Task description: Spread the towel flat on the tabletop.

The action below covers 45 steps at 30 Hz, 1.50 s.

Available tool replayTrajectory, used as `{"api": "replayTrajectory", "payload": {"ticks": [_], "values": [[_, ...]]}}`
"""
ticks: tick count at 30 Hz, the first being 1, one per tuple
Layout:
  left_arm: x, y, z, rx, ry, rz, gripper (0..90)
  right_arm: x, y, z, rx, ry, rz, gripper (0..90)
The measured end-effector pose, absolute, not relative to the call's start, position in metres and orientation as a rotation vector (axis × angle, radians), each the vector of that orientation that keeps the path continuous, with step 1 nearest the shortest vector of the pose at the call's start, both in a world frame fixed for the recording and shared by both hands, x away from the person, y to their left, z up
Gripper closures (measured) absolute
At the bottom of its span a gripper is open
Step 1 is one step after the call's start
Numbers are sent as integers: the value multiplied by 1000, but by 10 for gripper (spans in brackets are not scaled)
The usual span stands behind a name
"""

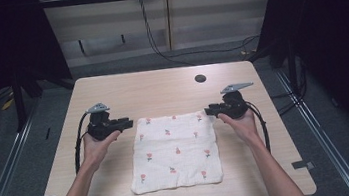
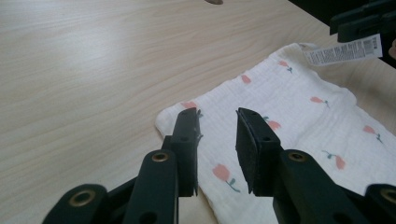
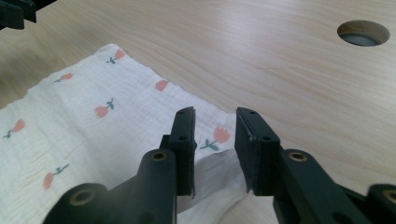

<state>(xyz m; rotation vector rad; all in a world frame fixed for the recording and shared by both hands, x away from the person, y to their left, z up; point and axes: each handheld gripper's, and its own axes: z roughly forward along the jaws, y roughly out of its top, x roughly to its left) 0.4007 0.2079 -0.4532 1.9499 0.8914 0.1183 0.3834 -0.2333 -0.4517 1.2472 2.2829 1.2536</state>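
Cloth (image 1: 175,151) lies flat mid-table, far corners between your spread left gripper (image 1: 126,123) and right gripper (image 1: 210,109), nothing pinched — lift away crooked and a pad may snag the weave, dragging a corner into wrinkles.

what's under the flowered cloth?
The flowered cloth lies flat on the wooden table. No lump shows, but anything thin beneath it is hidden.
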Motion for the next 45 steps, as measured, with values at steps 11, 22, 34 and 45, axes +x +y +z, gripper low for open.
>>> {"api": "replayTrajectory", "payload": {"ticks": [11, 22, 34, 45], "values": [[380, 202, -453, 2008, 826, 113, 706, 344, -242, -424, 1176, 2290, 1272, 601], [346, 203, -462, 2094, 760, 65, 698, 299, -231, -447, 1139, 2390, 1263, 579], [324, 191, -488, 2212, 707, 34, 634, 282, -218, -488, 1126, 2534, 1065, 553], [317, 185, -496, 2266, 675, 64, 666, 282, -211, -496, 1077, 2516, 974, 732]]}}
